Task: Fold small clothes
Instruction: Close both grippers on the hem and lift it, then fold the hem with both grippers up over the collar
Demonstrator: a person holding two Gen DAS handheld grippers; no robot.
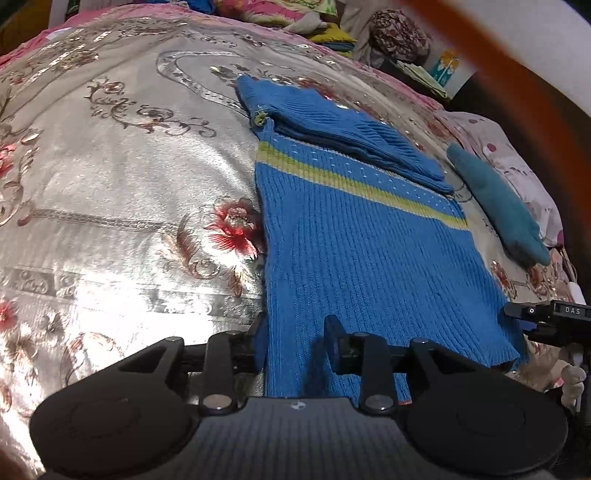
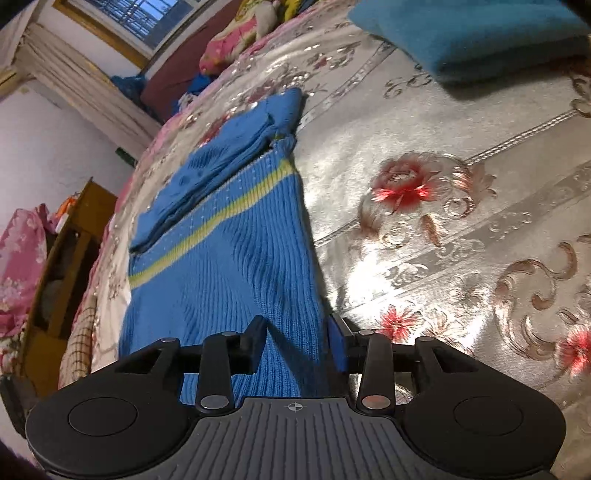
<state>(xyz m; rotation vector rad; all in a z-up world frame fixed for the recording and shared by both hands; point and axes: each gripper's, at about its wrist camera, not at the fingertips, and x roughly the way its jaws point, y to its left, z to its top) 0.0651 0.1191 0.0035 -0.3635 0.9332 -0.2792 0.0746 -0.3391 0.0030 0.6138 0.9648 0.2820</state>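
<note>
A small blue knit sweater [image 1: 354, 236] with a yellow-green stripe lies flat on the bed, its sleeves folded across the chest. My left gripper [image 1: 293, 332] is at the sweater's hem, its jaws apart with the left corner of the hem between them. In the right wrist view the same sweater [image 2: 229, 258] stretches away. My right gripper [image 2: 297, 330] is at the hem's other corner, jaws apart with the knit edge between them. The right gripper's body [image 1: 554, 317] shows at the right edge of the left wrist view.
A silver-pink floral bedspread [image 1: 129, 184] covers the bed. A folded teal garment [image 1: 498, 206] lies to the sweater's right and also shows in the right wrist view [image 2: 480, 33]. Pillows and piled clothes [image 1: 399, 33] sit at the far end. A wooden cabinet [image 2: 66, 266] stands beside the bed.
</note>
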